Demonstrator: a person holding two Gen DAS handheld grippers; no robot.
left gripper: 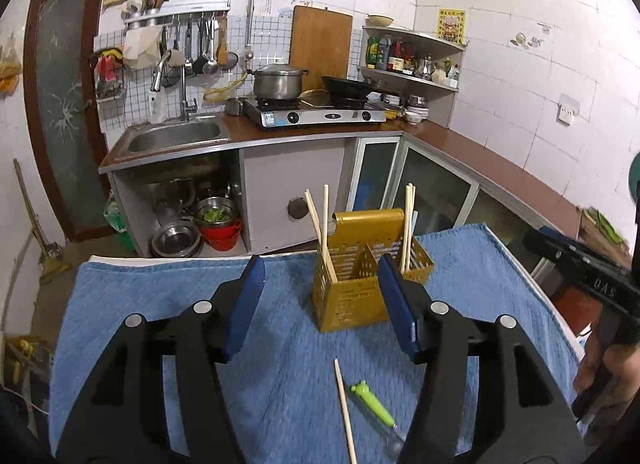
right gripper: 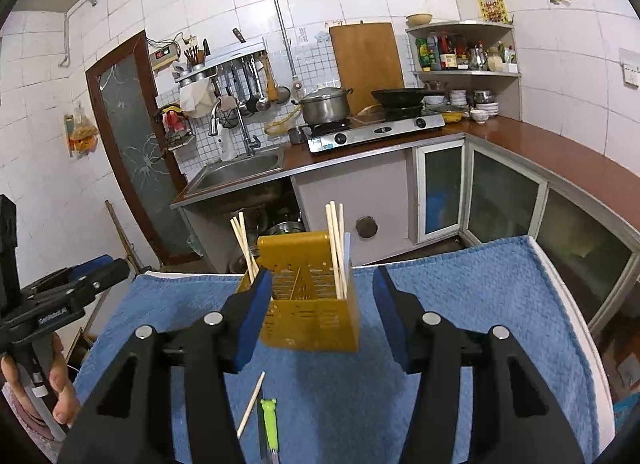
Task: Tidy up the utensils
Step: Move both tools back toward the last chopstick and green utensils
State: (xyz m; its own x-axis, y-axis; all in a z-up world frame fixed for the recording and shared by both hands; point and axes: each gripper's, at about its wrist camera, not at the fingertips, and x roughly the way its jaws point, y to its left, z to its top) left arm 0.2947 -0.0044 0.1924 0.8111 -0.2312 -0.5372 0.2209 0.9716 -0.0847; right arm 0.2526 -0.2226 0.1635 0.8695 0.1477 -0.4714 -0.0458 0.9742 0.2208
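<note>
A gold perforated utensil holder (left gripper: pixel 352 304) (right gripper: pixel 308 324) stands upright on a blue towel (left gripper: pixel 140 304) (right gripper: pixel 460 296). Pale chopsticks (left gripper: pixel 326 216) (right gripper: pixel 335 248) stick up from its left and right compartments. Nearer to me, one loose chopstick (left gripper: pixel 345 408) (right gripper: pixel 251 404) and a green-handled utensil (left gripper: pixel 372 404) (right gripper: pixel 269 424) lie flat on the towel. My left gripper (left gripper: pixel 322 268) hangs open above the towel, short of the holder, with nothing between its blue pads. My right gripper (right gripper: pixel 320 272) is open too, empty, in front of the holder.
The towel covers a white table whose far edge (left gripper: pixel 168 259) drops to the floor. Beyond it stand a counter with a sink (left gripper: pixel 176 136), a gas stove (left gripper: pixel 316 114) with a pot and a wok, and low cabinets. A hand (right gripper: pixel 60 396) holds the other gripper at the left.
</note>
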